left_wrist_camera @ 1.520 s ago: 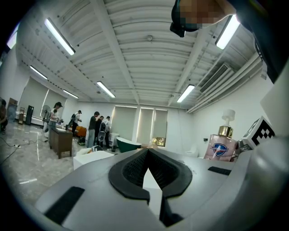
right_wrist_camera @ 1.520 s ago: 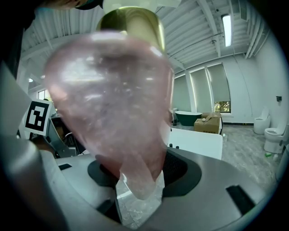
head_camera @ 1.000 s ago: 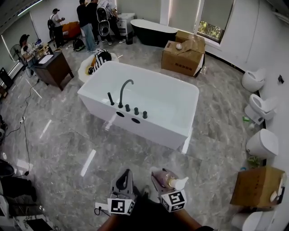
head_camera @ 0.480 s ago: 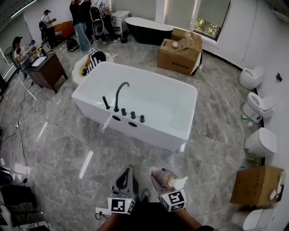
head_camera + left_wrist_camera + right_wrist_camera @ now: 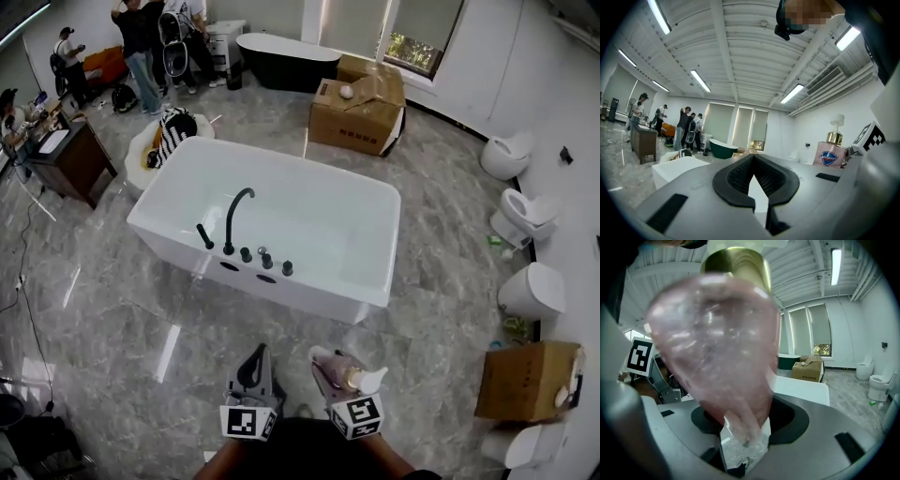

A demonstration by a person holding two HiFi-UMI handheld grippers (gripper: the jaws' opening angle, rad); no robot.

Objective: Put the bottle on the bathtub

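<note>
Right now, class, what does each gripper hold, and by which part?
The right gripper clamps the pink pump bottle by its bottom end. The left gripper holds nothing, jaws together.

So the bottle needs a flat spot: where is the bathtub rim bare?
On the bathtub, the near rim is bare from the last black knob to the right corner; the right end rim is bare too. It is crowded left of that, around the faucet and knobs.

Translucent pink plastic bottle (image 5: 717, 333), glossy white bathtub (image 5: 323, 289), polished grey stone floor (image 5: 112, 319).
</note>
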